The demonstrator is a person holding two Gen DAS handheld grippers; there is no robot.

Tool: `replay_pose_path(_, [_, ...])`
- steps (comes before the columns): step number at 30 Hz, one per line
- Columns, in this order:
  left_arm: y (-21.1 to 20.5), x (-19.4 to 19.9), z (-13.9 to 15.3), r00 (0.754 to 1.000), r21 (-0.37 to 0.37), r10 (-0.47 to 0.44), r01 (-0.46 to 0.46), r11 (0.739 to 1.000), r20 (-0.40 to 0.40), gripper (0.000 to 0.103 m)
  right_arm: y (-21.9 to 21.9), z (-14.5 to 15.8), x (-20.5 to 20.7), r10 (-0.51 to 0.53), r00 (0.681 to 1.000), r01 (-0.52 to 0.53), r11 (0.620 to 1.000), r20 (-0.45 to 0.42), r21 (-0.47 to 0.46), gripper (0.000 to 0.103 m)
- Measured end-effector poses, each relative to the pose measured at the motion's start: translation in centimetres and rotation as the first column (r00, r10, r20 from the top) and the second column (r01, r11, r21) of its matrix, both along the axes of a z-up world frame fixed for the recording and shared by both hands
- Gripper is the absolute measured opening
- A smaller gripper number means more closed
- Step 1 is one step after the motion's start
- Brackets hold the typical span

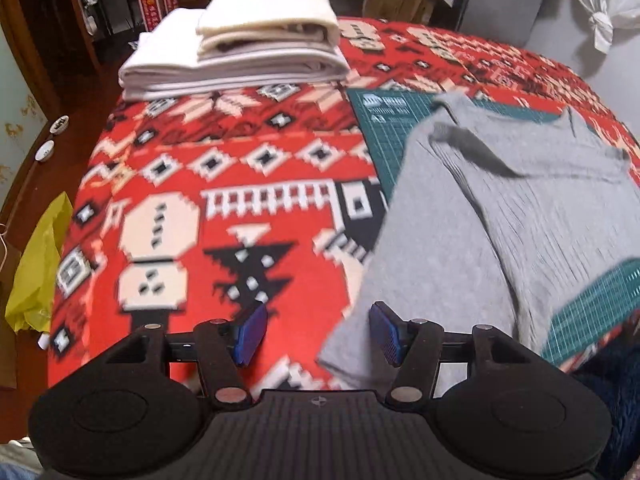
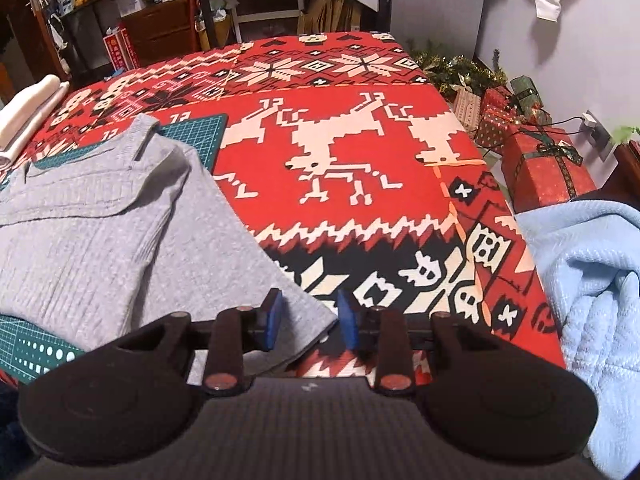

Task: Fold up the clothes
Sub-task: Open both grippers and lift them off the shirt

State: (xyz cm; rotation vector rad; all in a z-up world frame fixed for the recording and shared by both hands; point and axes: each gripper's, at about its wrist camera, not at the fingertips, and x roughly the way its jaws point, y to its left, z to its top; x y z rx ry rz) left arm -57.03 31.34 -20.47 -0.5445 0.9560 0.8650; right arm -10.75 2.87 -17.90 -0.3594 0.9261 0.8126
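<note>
Since the grey ribbed sweater (image 2: pixel 100 248) is soft and limp, I judge it will sag and slide unless I pinch its near hem corners. It lies partly folded over the green cutting mat (image 1: pixel 384 128) on the red-patterned surface (image 2: pixel 360 152). My left gripper (image 1: pixel 318 334) and right gripper (image 2: pixel 310 318) both hover spread wide, holding nothing, above those corners.

Left wrist camera is looking low across the table's left side; right wrist camera is covering the right side. Both are sharing the grey sweater (image 1: pixel 500 220) (image 2: pixel 100 240) and green cutting mat (image 1: pixel 380 128) (image 2: pixel 192 128).
</note>
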Motion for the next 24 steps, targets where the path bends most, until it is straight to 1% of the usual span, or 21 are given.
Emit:
replay_pose_path(1, [-0.3, -0.1, 0.0, 1.0, -0.006, -0.004, 0.004, 1.0, 0.002, 0.055, 0.1, 0.1, -0.1, 0.002, 1.0, -0.002, 1.0, -0.003, -0.003, 0.032])
replay_pose_path(3, [-0.8, -0.3, -0.2, 1.0, -0.019, -0.009, 0.009, 1.0, 0.011, 0.054, 0.1, 0.1, -0.3, 0.006, 1.0, -0.006, 1.0, -0.003, -0.008, 0.027])
replay_pose_path(4, [-1.0, -0.4, -0.3, 1.0, -0.014, -0.007, 0.007, 1.0, 0.011, 0.054, 0.0, 0.0, -0.5, 0.009, 1.0, -0.009, 1.0, 0.007, -0.014, 0.021])
replay_pose_path(6, [-1.6, -0.2, -0.4, 1.0, 0.035, -0.012, 0.013, 0.999, -0.01, 0.05, 0.0, 0.0, -0.8, 0.015, 1.0, -0.015, 1.0, 0.01, -0.016, 0.006])
replay_pose_path(7, [-1.8, -0.1, -0.5, 1.0, 0.053, -0.019, 0.02, 0.998, -0.017, 0.049, 0.0, 0.1, -1.0, 0.019, 1.0, -0.019, 1.0, -0.002, -0.009, 0.004])
replay_pose_path(8, [-1.8, 0.0, -0.4, 1.0, 0.059, -0.02, 0.021, 0.998, -0.019, 0.006, 0.2, 0.1, -1.3, 0.026, 1.0, -0.025, 1.0, 0.014, -0.019, 0.004])
replay_pose_path(9, [-1.7, 0.1, -0.3, 1.0, 0.063, -0.019, 0.02, 0.998, -0.021, 0.01, 0.3, 0.1, -1.6, 0.033, 0.999, -0.032, 0.999, 0.031, -0.029, 0.004])
replay_pose_path(10, [-1.7, 0.1, -0.2, 1.0, 0.068, -0.017, 0.019, 0.998, -0.022, 0.004, 0.5, 0.1, -1.9, 0.04, 0.998, -0.038, 0.999, 0.047, -0.039, 0.003])
replay_pose_path(12, [-1.6, 0.2, 0.0, 0.998, 0.101, -0.005, 0.011, 0.995, -0.06, 0.004, 0.5, 0.4, -2.0, 0.035, 0.997, -0.032, 0.998, 0.075, -0.045, 0.003])
replay_pose_path(13, [-1.4, 0.0, 0.1, 0.998, 0.113, 0.012, -0.005, 0.994, -0.066, 0.004, 0.4, 0.6, -1.9, 0.026, 0.996, -0.023, 0.999, 0.085, -0.045, 0.003])
replay_pose_path(15, [-0.6, -0.7, 0.5, 0.997, 0.124, 0.048, -0.041, 0.991, -0.057, 0.004, 0.0, 1.1, -1.0, -0.002, 0.996, 0.005, 0.999, 0.093, -0.033, 0.003])
replay_pose_path(18, [0.6, -1.1, 1.1, 0.996, 0.153, 0.058, -0.048, 0.987, -0.065, 0.004, -0.4, 1.7, 0.5, -0.034, 0.993, 0.036, 0.999, 0.11, -0.017, 0.003])
replay_pose_path(20, [1.3, -1.2, 1.2, 0.996, 0.155, 0.05, -0.038, 0.987, -0.072, 0.004, -0.4, 1.8, 1.4, -0.04, 0.993, 0.042, 0.999, 0.109, -0.013, 0.003])
replay_pose_path(23, [2.2, -1.1, 0.1, 0.995, 0.126, 0.049, -0.037, 0.991, -0.091, 0.004, 0.0, 0.7, 1.9, -0.038, 0.995, 0.041, 0.999, 0.093, -0.033, 0.003])
replay_pose_path(24, [2.2, -1.1, 0.1, 0.994, 0.127, 0.051, -0.039, 0.991, -0.093, 0.004, 0.2, 0.3, 2.1, -0.037, 0.996, 0.04, 0.998, 0.087, -0.04, 0.003])
